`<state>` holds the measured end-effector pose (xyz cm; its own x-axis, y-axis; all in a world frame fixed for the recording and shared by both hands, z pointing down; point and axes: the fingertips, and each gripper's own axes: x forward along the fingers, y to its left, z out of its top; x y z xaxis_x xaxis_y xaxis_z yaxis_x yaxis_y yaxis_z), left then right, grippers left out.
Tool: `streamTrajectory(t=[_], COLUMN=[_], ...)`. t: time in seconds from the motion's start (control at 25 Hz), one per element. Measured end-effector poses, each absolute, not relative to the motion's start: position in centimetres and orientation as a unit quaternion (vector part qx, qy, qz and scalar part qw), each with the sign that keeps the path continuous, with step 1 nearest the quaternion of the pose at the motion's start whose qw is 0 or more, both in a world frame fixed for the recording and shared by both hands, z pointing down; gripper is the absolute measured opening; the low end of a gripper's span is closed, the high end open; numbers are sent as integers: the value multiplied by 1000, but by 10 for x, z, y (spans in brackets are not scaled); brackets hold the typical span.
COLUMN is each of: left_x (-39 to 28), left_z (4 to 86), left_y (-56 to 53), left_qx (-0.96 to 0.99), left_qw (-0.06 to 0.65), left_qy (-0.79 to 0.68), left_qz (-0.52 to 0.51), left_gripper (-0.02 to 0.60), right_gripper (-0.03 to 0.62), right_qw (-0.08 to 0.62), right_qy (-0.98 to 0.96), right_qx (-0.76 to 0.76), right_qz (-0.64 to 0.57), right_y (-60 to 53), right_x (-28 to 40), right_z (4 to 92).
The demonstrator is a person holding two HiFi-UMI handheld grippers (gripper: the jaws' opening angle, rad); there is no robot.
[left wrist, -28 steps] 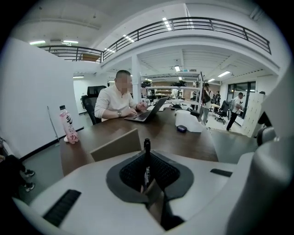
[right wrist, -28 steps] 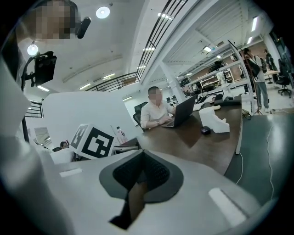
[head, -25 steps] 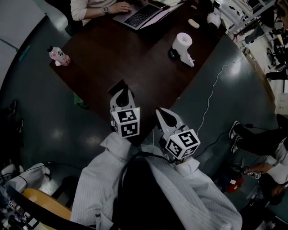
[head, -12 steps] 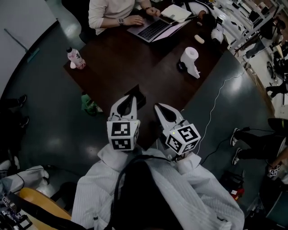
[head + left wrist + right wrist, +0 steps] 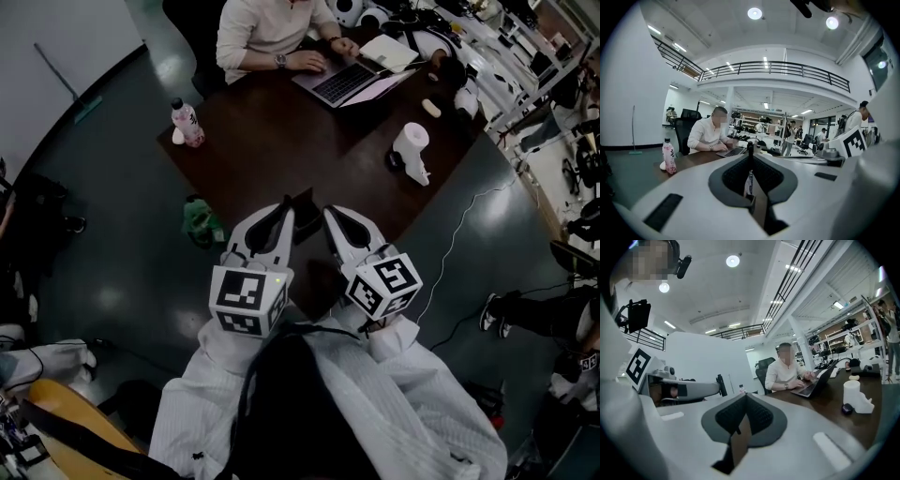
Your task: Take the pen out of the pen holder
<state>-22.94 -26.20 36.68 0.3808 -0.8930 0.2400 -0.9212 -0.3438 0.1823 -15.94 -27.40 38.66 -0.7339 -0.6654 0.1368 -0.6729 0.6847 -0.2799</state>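
Observation:
My left gripper is shut on the pen, a slim white pen with a black cap that stands upright between the pads. It is held in the air over the near edge of the dark table. In the right gripper view the pen's black end sticks up from the left gripper. A dark boxy thing, probably the pen holder, shows on the table just beyond the two tips. My right gripper hangs close beside the left, its jaws shut with nothing between them.
A person types on a laptop at the table's far side. A pink bottle stands at the far left corner and a white paper roll at the right. A green object and a white cable lie on the floor.
Both grippers have risen toward the head camera and drawn closer together. The left one keeps its hold on the pen. The table has slid down in the picture.

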Motion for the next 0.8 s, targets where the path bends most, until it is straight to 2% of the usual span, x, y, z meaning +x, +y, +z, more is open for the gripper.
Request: streamTrajectory(t=[0.8], left_x=[-216], left_z=[371], left_y=[-274], left_qx=[833], left_qw=[155], left_qy=[-529], left_qz=[52], left_gripper=[28], right_gripper=[0], right_qw=[17], right_qy=[-925], right_qx=[347], right_qz=[153], right_y=[-276], right_x=[-165], right_z=[376])
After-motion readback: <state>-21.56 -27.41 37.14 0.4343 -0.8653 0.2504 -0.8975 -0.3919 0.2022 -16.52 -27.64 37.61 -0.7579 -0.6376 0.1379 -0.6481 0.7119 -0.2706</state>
